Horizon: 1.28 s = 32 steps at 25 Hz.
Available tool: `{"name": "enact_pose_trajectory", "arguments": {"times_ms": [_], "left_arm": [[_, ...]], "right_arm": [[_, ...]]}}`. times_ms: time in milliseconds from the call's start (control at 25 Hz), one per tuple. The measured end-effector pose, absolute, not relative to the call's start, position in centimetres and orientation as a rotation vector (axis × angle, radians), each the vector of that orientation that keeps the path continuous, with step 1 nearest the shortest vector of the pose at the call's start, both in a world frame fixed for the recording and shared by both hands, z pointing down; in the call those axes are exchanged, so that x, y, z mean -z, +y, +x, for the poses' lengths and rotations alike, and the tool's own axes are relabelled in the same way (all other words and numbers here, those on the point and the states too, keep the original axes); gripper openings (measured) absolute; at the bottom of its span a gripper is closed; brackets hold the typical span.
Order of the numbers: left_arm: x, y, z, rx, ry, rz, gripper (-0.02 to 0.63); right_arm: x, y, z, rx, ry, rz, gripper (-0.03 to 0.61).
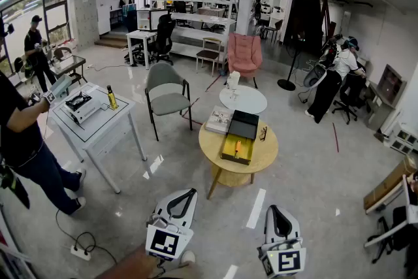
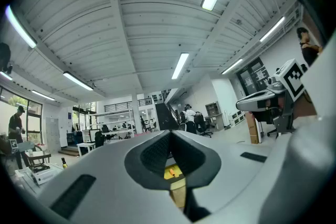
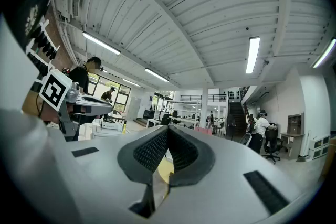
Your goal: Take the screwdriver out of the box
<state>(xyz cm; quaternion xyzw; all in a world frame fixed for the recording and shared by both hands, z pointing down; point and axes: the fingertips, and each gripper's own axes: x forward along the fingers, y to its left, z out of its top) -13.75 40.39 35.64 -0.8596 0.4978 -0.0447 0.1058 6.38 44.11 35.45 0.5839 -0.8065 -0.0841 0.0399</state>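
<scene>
Round wooden table (image 1: 262, 155) under yellow box (image 1: 226, 155), screwdriver (image 1: 238, 147) inside

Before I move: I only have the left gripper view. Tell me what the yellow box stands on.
Observer: The box stands on a round wooden table, its black lid open at the far side.
Operator: Name what lies beside it.
Observer: In the head view, a book lies left of it and glasses right, both on the table.
Operator: Report the right gripper.
Observer: The right gripper is shut, empty, and well short of the table.
</scene>
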Motion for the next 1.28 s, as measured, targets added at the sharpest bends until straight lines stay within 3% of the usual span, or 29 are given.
{"name": "enact_pose_trajectory", "arguments": {"times_ms": [680, 1280], "left_arm": [[-37.4, 25.6, -14.7, 0.155, 1.419, -2.598, 0.012], [-36.8, 19.2, -16.4, 0.056, 1.346, -2.647, 0.012]], "right_arm": [[-37.1, 30.2, 5.2, 0.159, -2.442, 1.812, 0.014], [-37.0, 25.8, 3.7, 0.134, -2.348, 1.866, 0.015]]}}
